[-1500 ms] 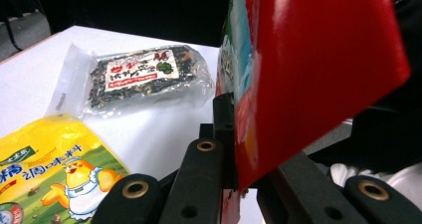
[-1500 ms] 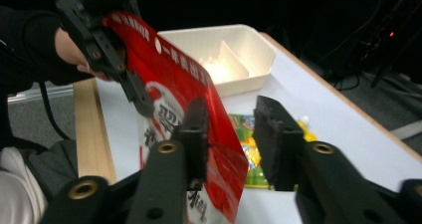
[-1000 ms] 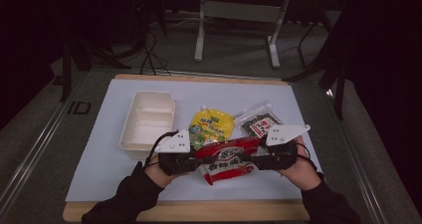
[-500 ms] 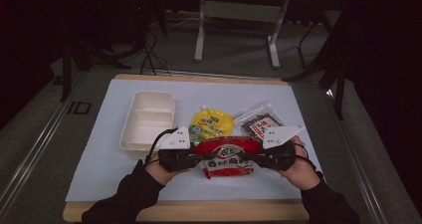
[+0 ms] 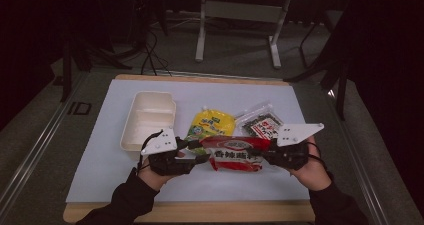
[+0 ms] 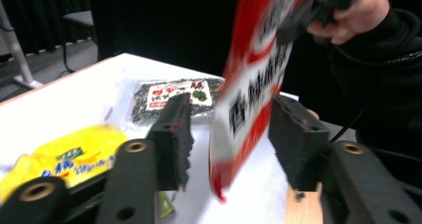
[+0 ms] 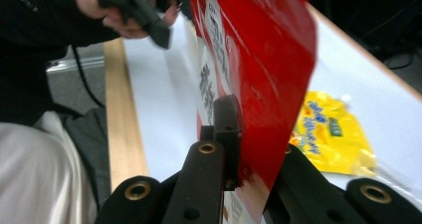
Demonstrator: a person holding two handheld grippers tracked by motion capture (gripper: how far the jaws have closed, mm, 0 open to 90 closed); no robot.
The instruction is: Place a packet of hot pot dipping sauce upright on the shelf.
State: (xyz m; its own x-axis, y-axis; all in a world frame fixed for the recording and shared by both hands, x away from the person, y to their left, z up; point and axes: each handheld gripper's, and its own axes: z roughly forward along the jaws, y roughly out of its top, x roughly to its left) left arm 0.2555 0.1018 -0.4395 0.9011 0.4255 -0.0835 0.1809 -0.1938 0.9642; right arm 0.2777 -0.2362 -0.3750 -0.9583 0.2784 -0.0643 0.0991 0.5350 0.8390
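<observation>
Your right gripper holds a red packet up near the front of the table, and your left gripper sits open around its other end.

From above, the red packet hangs between your two hands at about 6 o'clock on the white table top. In the right gripper view your jaws are clamped flat on the packet's edge. In the left gripper view your jaws stand wide apart, with the packet's end between them, near the right-hand jaw; I cannot tell whether it touches. A yellow pouch lies just behind the packet at 12 o'clock. A dark clear bag lies at about 1 o'clock from it. A white two-part tray sits at 10 o'clock, just beside the pouch.
</observation>
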